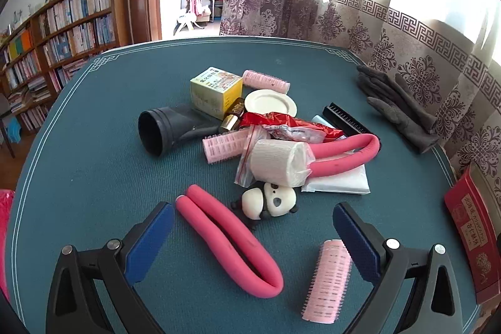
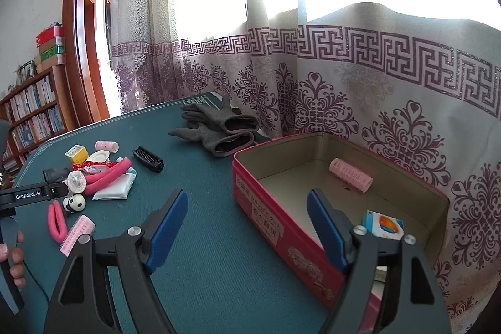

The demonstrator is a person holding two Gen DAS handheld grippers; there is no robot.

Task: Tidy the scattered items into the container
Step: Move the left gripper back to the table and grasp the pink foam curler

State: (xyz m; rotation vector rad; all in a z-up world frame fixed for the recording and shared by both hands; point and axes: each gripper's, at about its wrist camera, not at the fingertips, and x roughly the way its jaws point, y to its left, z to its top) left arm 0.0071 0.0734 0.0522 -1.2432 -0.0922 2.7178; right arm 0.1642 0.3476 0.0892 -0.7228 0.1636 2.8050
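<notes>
Fingers spread wide on left gripper (image 1: 253, 219), nothing clamped; right gripper (image 2: 247, 208) gaping too; bent pink foam curler (image 1: 231, 243) flat on table (image 1: 94, 146) between left fingers, long axis diagonal; red tin (image 2: 281, 227) just right.

We note left gripper (image 1: 253, 219): black triangulated frame, blue ribbed pads (image 1: 150, 240), silver screws at pivots. Right gripper (image 2: 247, 226): same build, same blue pads (image 2: 167, 227). White "GenRobot.AI" lettering on left unit's black side; thin dark cable below hand (image 2: 12, 252).
</notes>
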